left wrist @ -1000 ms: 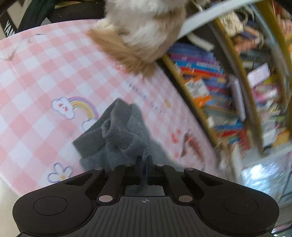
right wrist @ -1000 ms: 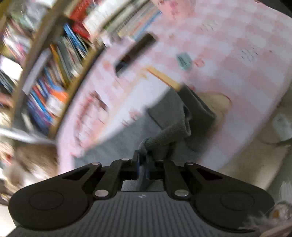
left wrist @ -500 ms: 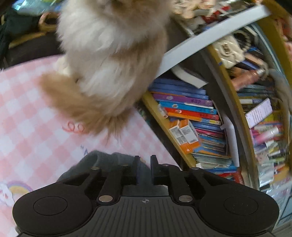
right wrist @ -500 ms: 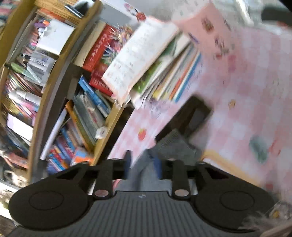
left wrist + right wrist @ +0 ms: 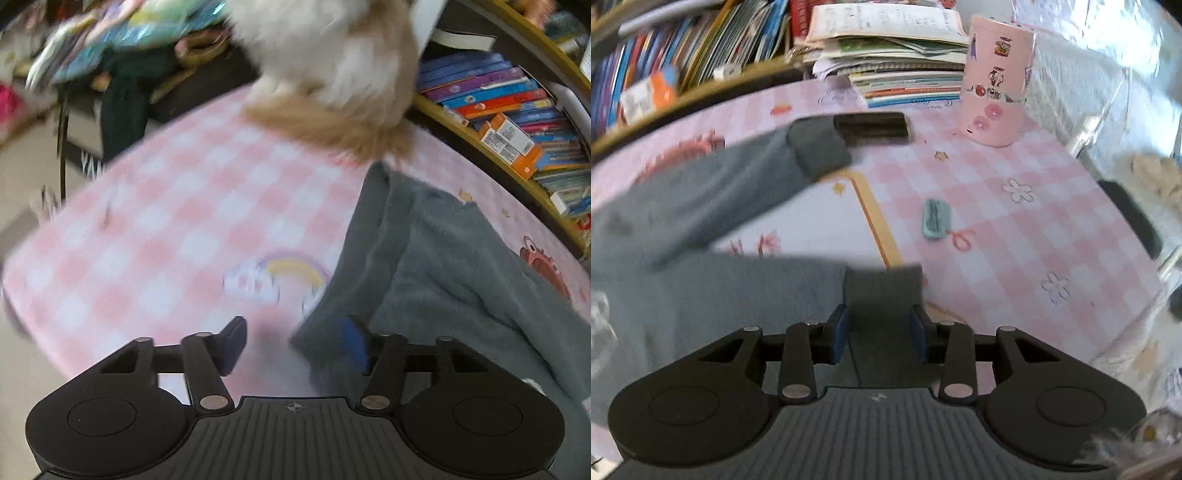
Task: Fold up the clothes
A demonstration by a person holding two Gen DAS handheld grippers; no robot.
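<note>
As we take stock with both claws tipped down over the table, we enter the following:

Garment: one grey knitted sweater (image 5: 454, 266), lying on the pink checked tablecloth (image 5: 192, 206); in the right wrist view the same sweater (image 5: 713, 288) fills the near left, with one sleeve (image 5: 746, 173) stretched away toward the bookshelf (image 5: 665, 74).

Left claw (image 5: 295, 341): jaws have just been opening and now stand well apart; we see bare cloth of the table between them, and the right-hand pad (image 5: 354, 343) just meets the sweater's edge. It holds nothing.

Right claw (image 5: 881, 334): jaws part-open, having opened from shut within the last second; a dark cuff or hem (image 5: 882, 295) lies between the pads. We judge it loose in the gap, not pinched, though blur keeps us from being certain.

Key relation: from the left claw the sweater lies to the right and runs away toward the cat (image 5: 332, 66); its long axis goes from near the claw up to the far table edge. From the right claw the body lies to the left, the sleeve slanting up and right. We judge the right claw nearer to a fresh hold, since fabric is already between its pads.

Bystanders: pink tin (image 5: 995, 77), stack of books (image 5: 897, 55), small teal object (image 5: 936, 219), dark flat object (image 5: 871, 127) touching the sleeve's cuff.

Writing: tablecloth prints (rainbow, flowers) carry no words we can read; book spines and tin stickers too blurred.
</note>
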